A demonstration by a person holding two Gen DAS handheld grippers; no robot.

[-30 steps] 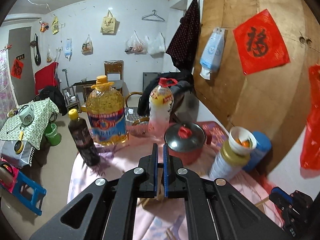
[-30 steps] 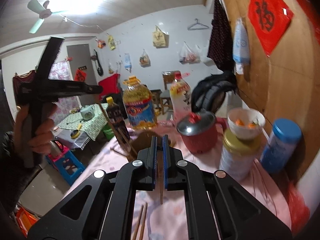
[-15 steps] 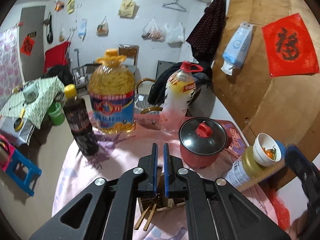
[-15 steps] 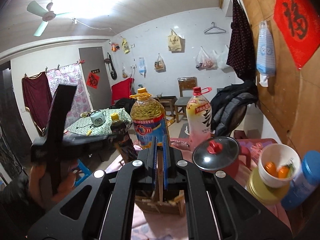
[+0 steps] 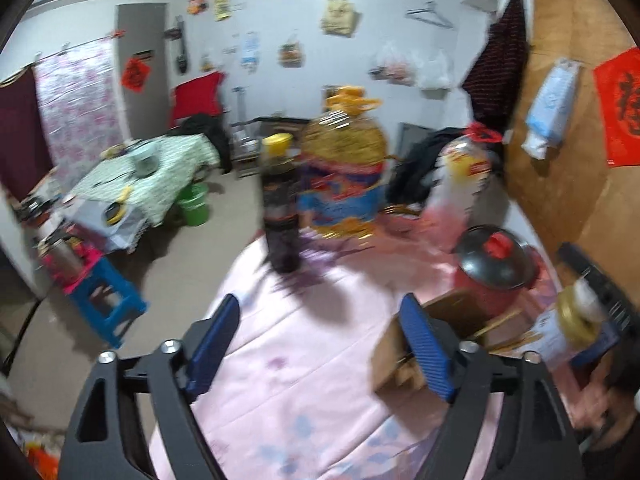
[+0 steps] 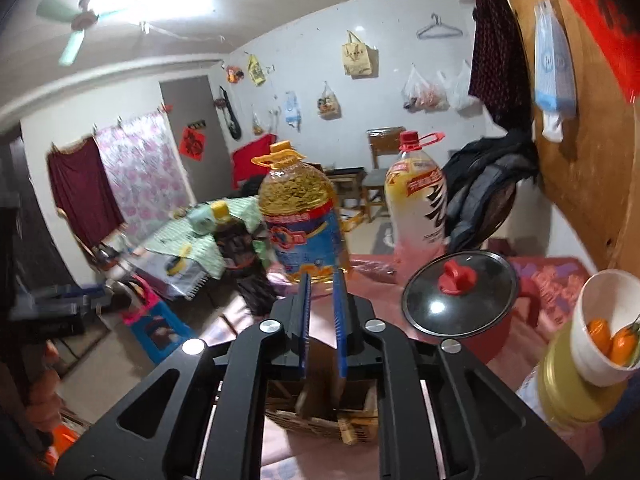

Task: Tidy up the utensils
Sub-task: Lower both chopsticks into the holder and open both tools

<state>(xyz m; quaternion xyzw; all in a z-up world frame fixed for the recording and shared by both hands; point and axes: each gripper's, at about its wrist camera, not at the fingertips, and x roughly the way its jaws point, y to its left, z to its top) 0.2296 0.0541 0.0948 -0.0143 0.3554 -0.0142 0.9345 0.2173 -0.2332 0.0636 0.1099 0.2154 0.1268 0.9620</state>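
Note:
A brown wooden utensil holder with chopsticks in it stands on the pink tablecloth, at the right of the left wrist view. My left gripper is wide open and empty, its right finger just beside the holder. In the right wrist view the same holder sits right under my right gripper, whose jaws stand slightly apart with nothing seen between them. The right gripper's body shows blurred at the far right of the left view.
A dark sauce bottle, a big oil jug, a pale drink bottle, a red pot with glass lid and a tin with a white bowl on top stand on the table. A wooden wall is on the right.
Both grippers were shut, each holding a chopstick; now both have opened and the sticks are gone from the jaws. The left gripper swung left; the right one lowered over the holder.

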